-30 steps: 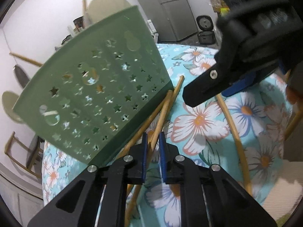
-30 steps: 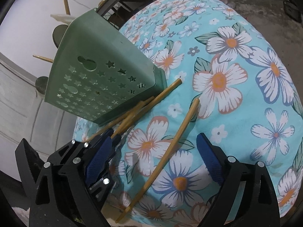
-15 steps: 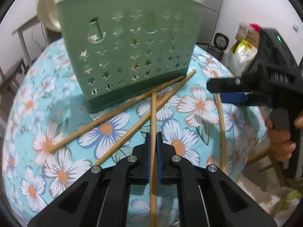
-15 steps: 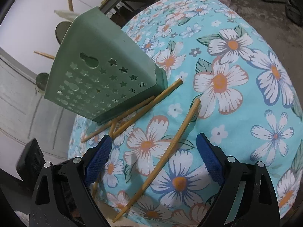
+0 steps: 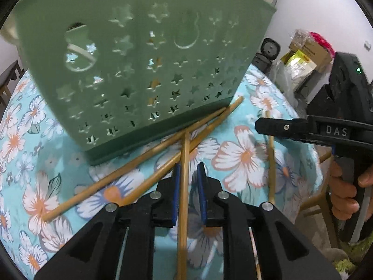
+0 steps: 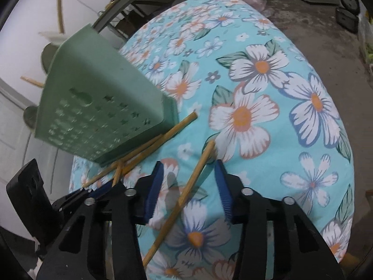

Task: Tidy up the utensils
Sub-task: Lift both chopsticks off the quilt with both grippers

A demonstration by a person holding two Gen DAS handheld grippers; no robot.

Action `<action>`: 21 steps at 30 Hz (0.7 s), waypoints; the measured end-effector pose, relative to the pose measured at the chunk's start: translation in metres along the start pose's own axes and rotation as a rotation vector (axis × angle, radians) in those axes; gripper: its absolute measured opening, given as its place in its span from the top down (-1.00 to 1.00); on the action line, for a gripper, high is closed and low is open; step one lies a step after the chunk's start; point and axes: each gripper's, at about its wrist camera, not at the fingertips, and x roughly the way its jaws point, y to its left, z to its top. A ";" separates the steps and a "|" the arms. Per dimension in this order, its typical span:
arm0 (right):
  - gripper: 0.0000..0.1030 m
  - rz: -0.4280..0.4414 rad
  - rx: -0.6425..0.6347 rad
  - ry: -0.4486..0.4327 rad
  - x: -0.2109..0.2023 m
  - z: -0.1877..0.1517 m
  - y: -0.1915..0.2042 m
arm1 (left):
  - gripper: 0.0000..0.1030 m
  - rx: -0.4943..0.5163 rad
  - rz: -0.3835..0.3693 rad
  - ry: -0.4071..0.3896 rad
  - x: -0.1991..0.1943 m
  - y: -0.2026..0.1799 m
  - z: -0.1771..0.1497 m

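A green star-punched utensil holder (image 5: 139, 58) (image 6: 100, 107) stands on the floral tablecloth (image 6: 279, 163). Two wooden chopsticks (image 5: 130, 166) lie crossed against its base. A third chopstick (image 5: 184, 210) runs between the pads of my left gripper (image 5: 188, 166); the jaws are opening, and a gap shows on its right side. My right gripper (image 6: 188, 163) straddles a fourth chopstick (image 6: 183, 196) lying on the cloth; its jaws are closing and neither pad touches it. That gripper's finger (image 5: 279, 126) shows at the right of the left wrist view.
A hand (image 5: 342, 191) grips the right gripper's handle. Utensil handles (image 6: 60, 14) stick out of the holder's top. Bags and boxes (image 5: 303, 56) and a black appliance (image 5: 268, 51) sit beyond the table's right edge, above bare floor (image 6: 326, 23).
My left gripper rolled upright and moved closer to the holder with the chopstick, then its pads loosened. My right gripper's pads narrowed around the chopstick on the cloth.
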 end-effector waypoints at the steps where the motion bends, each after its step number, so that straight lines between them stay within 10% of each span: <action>1: 0.28 -0.006 0.002 -0.006 0.002 0.000 -0.001 | 0.74 -0.008 0.008 0.004 0.003 0.000 0.002; 6: 0.71 -0.068 -0.024 -0.037 0.007 -0.001 0.002 | 0.85 -0.025 0.044 -0.013 0.005 -0.001 0.003; 21: 0.92 0.063 -0.092 -0.138 -0.046 -0.001 0.018 | 0.89 -0.140 -0.030 -0.195 -0.100 0.022 0.007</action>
